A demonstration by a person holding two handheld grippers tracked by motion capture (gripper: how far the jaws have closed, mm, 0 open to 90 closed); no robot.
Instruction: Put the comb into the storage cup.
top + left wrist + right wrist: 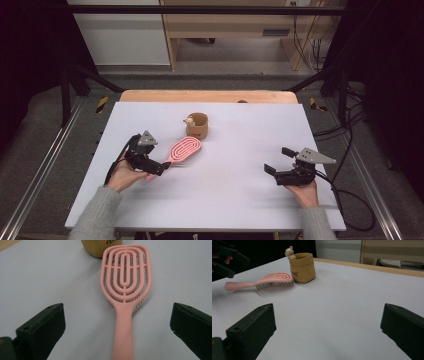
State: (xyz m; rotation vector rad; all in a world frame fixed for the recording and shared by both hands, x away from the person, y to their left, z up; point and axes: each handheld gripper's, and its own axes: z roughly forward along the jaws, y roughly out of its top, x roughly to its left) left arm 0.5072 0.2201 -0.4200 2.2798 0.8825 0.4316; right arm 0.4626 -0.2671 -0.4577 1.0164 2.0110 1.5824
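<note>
Black jaws of the left gripper (159,167) stand wide apart on either side of the pink plastic hairbrush's handle (123,337), seemingly lined up to close on it. That vented pink hairbrush (182,151) lies bristles-down on the white table (240,190), its head just beside the small tan pouch (197,125). Well apart, the right gripper (277,161) hangs open and empty.

Pink hairbrush (125,282), tan pouch (302,267) with dark lettering, pale lilac-white table (240,175), black claws.
</note>
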